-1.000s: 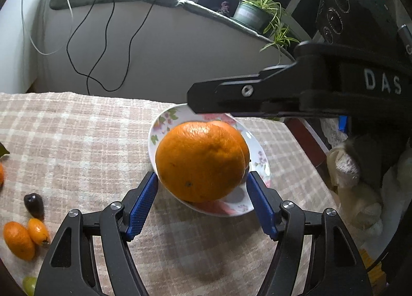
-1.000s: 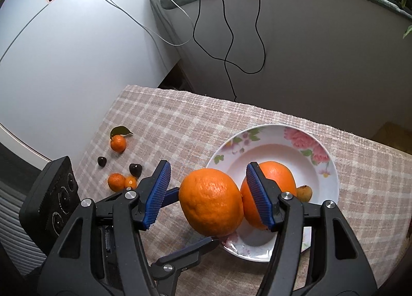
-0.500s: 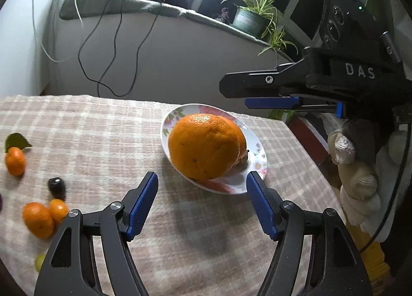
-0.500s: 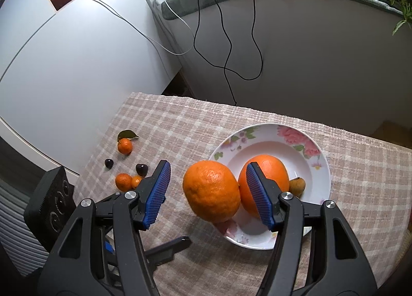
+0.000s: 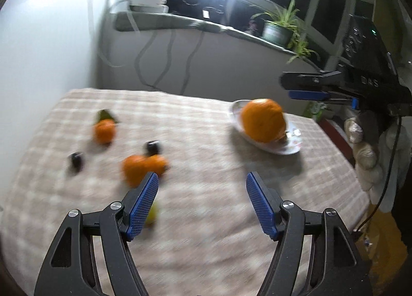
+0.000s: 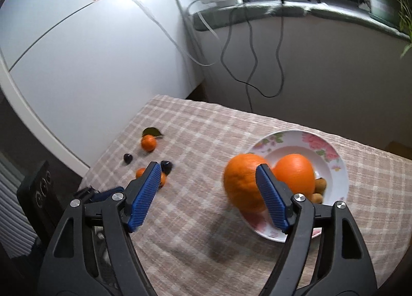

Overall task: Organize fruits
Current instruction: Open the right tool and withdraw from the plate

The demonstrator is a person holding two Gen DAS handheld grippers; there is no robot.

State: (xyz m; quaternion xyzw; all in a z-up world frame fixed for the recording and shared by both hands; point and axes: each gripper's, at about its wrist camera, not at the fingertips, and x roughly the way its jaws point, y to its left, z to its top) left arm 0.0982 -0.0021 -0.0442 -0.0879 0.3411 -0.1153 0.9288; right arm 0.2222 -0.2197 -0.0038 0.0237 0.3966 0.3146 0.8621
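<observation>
A floral plate (image 6: 337,167) holds two big oranges, one (image 6: 243,185) at its left rim, the other (image 6: 296,173) beside it, plus small brown fruits (image 6: 320,183); plate (image 5: 291,148) and front orange (image 5: 262,119) show in the left wrist view. On the cloth lie a leafy mandarin (image 5: 103,130) (image 6: 148,142), two small oranges (image 5: 143,166), dark fruits (image 5: 153,147) (image 5: 76,159) and a green fruit (image 5: 152,215). My left gripper (image 5: 200,203) is open and empty above the cloth. My right gripper (image 6: 206,195) is open and empty, left of the plate.
The checked tablecloth (image 6: 206,141) covers the table, its edges near a white wall (image 6: 77,51) at left. Cables (image 6: 252,64) hang from a sill with a potted plant (image 5: 278,31). The right gripper's body (image 5: 347,82) hangs at the right of the left wrist view.
My left gripper let go of the big orange onto the plate, then drew back and swung left toward the small fruits. The right gripper rose and shifted slightly left.
</observation>
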